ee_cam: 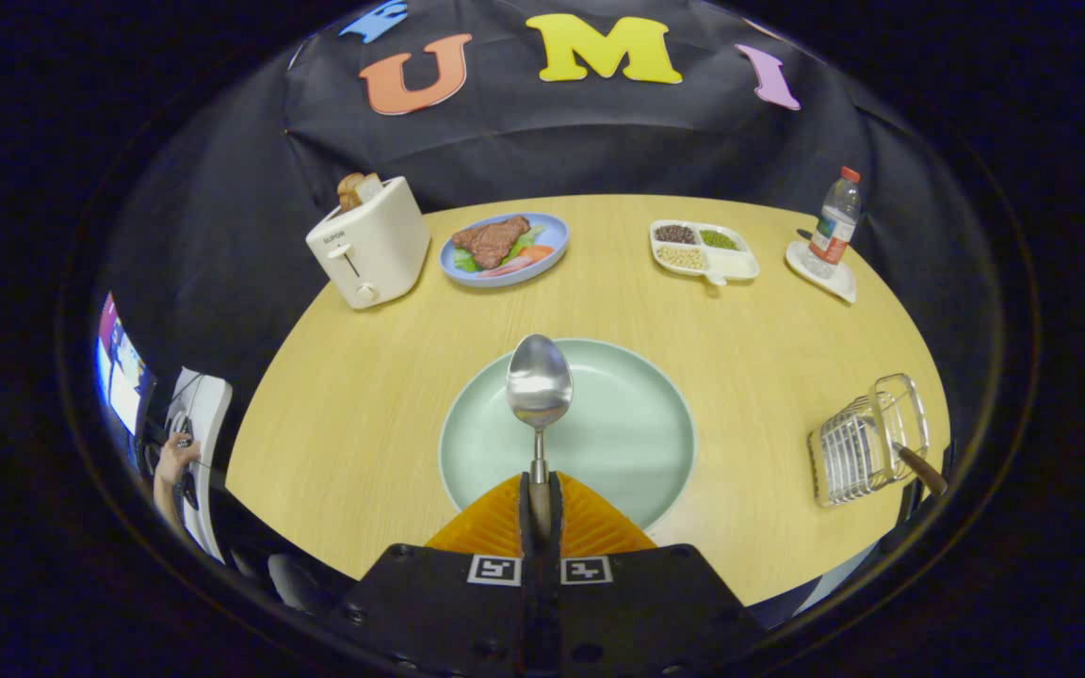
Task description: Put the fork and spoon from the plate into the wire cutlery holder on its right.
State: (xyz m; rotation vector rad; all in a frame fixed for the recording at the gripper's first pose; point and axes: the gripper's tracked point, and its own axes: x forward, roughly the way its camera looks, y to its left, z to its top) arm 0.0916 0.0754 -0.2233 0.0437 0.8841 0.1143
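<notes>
My gripper (540,504) is shut on the handle of a metal spoon (539,384). The spoon points straight ahead, its bowl held above the pale green plate (637,443), which has nothing lying on it. The wire cutlery holder (867,441) stands to the right of the plate near the table's right edge. A brown handle (921,470) sticks out of the holder toward the right; the rest of that utensil is hidden inside the wires.
Beyond the plate, along the back of the round wooden table (354,424), stand a white toaster (370,243) with bread, a blue plate of food (503,248), a divided white dish (703,250) and a water bottle (833,226) on a saucer. A person's hand (173,460) is at the left.
</notes>
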